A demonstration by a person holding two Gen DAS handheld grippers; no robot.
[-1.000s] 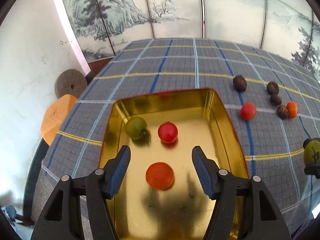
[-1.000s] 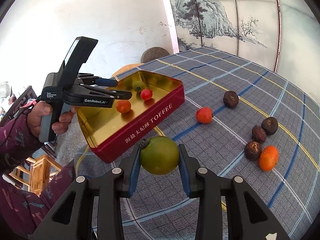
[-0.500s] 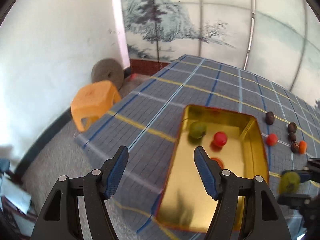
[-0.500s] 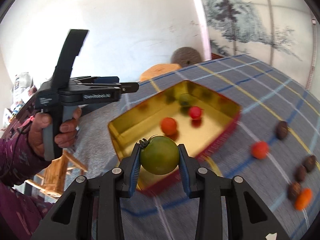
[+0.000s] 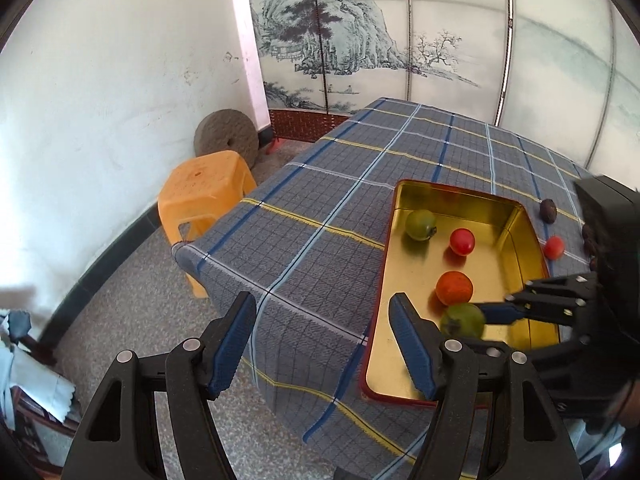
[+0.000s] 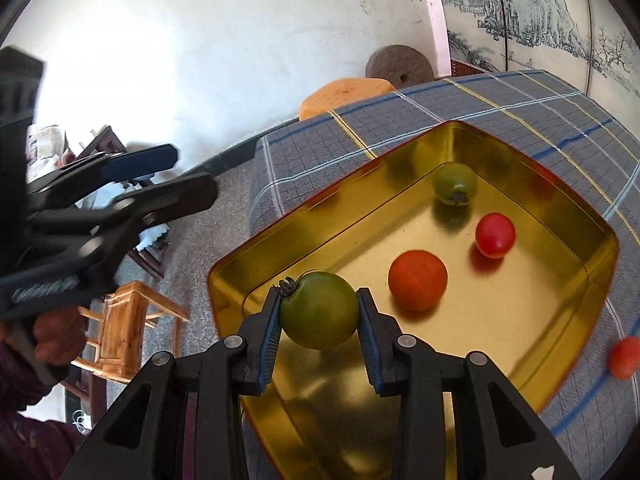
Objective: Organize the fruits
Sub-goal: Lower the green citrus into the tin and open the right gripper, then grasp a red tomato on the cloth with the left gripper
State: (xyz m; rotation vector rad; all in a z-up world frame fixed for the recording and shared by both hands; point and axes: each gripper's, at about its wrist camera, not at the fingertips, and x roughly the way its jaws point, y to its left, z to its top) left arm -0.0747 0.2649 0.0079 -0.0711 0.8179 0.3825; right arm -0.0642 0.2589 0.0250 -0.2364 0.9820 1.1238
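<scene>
From the left wrist, the left gripper (image 5: 322,340) hangs with its jaws spread and empty, off to the side of the tin (image 5: 534,248), over the tablecloth (image 5: 320,216). Three fruits already lie in the tin: a green one (image 5: 421,225), a red one (image 5: 462,241) and an orange-red one (image 5: 454,288). A red fruit (image 5: 554,247) and a dark fruit (image 5: 547,211) lie on the cloth beyond the tin, so sorting looks partly done. From the right wrist, the right gripper (image 6: 319,314) is clamped on a green tomato (image 6: 319,310), held above the tin's near end and not yet set down. Another red fruit (image 6: 624,357) waits on the cloth outside the tin.
</scene>
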